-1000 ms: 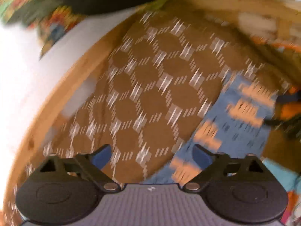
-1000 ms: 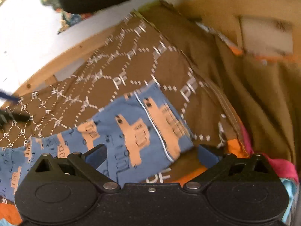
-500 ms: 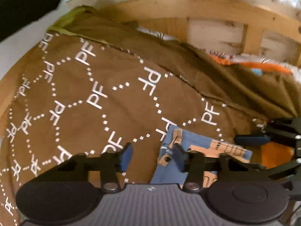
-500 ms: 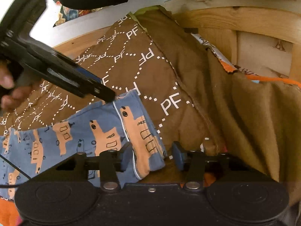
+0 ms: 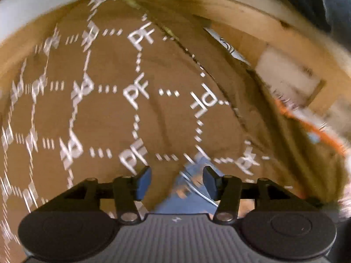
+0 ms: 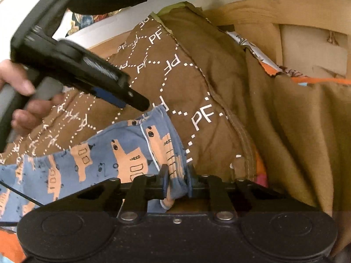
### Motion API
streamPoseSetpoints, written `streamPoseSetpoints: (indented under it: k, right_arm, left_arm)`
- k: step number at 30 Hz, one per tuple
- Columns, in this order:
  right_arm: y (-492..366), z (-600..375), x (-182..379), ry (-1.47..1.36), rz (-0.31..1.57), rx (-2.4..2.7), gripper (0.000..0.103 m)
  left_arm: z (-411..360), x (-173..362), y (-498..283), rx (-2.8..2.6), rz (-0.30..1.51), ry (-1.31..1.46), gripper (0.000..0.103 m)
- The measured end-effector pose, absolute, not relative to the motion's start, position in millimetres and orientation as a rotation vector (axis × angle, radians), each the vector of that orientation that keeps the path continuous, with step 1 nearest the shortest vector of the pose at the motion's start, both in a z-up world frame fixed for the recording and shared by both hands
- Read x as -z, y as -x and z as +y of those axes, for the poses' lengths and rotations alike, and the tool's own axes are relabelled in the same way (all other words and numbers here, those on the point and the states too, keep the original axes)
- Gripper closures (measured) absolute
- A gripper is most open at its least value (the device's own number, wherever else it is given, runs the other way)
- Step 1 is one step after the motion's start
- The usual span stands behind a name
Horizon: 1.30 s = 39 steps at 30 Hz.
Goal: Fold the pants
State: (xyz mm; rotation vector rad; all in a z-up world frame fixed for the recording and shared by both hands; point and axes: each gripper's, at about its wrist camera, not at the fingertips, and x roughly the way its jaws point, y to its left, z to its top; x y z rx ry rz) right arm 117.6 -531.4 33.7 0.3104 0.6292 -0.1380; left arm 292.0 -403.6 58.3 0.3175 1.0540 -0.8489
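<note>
Blue pants (image 6: pixel 122 151) with an orange truck print lie on a brown blanket (image 6: pixel 197 92) patterned with white "PF" letters. My right gripper (image 6: pixel 177 182) is at their near right corner; its jaws are closing and the fabric is bunched between the pads. In the right wrist view my left gripper (image 6: pixel 140 104) points down at the pants' far right corner. In the left wrist view the left gripper (image 5: pixel 177 182) straddles that blue corner (image 5: pixel 193 188). Its jaws are opening and the pads stand clear of the cloth.
A wooden frame (image 6: pixel 285 6) runs along the back. Plain brown cloth (image 6: pixel 296 131) drapes in folds on the right, with orange fabric (image 6: pixel 318 80) behind it. A hand (image 6: pixel 22 87) holds the left gripper's handle. A white surface (image 5: pixel 33 6) lies beyond the blanket.
The right jaws went from wide apart to pinched on the pants' near corner. The left gripper swung in and down to the far corner, its jaws narrowing, then widening a little.
</note>
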Motion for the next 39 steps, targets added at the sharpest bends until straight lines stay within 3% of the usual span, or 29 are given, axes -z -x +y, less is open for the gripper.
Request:
streamPoseSetpoints:
  k: [9, 21, 23, 24, 25, 28, 30, 32, 33, 36, 37, 39]
  right_arm:
    - [-110.5, -477.2, -52.4, 0.027, 0.550, 0.099, 0.087]
    - [-112.3, -439.6, -45.5, 0.213, 0.568, 0.024, 0.087]
    - [-110.8, -438.4, -45.7, 0.219, 0.568, 0.020, 0.087]
    - [-110.9, -438.2, -45.9, 0.221, 0.569, 0.019, 0.087]
    - [-110.8, -437.9, -46.3, 0.220, 0.569, 0.017, 0.087]
    - [-111.0, -439.1, -46.1, 0.221, 0.574, 0.023, 0.085]
    - [-111.4, -439.3, -46.0, 0.222, 0.576, 0.026, 0.076]
    - [-111.4, -439.9, -46.9, 0.218, 0.573, 0.034, 0.050]
    - [-111.0, -440.0, -47.0, 0.218, 0.568, 0.038, 0.046]
    - [-112.4, -441.7, -44.0, 0.204, 0.575, 0.028, 0.046]
    - [-112.7, -441.6, -43.0, 0.203, 0.575, 0.024, 0.050]
    - [-112.9, -438.9, -41.3, 0.220, 0.570, 0.016, 0.068]
  left_arm:
    - [-395.7, -71.3, -276.4, 0.855, 1.254, -0.169, 0.043]
    - [-426.4, -46.1, -271.2, 0.744, 1.314, -0.226, 0.043]
    - [-423.5, -41.1, -270.8, 0.728, 1.326, -0.222, 0.048]
    - [-422.4, -38.1, -270.4, 0.719, 1.340, -0.220, 0.055]
    - [-421.2, -35.7, -269.9, 0.707, 1.346, -0.217, 0.069]
    - [-415.5, -33.3, -267.6, 0.694, 1.322, -0.220, 0.085]
    - [-411.9, -34.6, -267.4, 0.694, 1.311, -0.206, 0.089]
    - [-408.6, -34.9, -267.5, 0.701, 1.302, -0.190, 0.090]
    - [-406.9, -36.0, -267.8, 0.705, 1.297, -0.188, 0.091]
    - [-401.4, -37.6, -268.3, 0.715, 1.294, -0.173, 0.091]
    - [-399.8, -37.8, -269.0, 0.714, 1.298, -0.163, 0.091]
    - [-389.4, -41.9, -269.2, 0.715, 1.306, -0.140, 0.091]
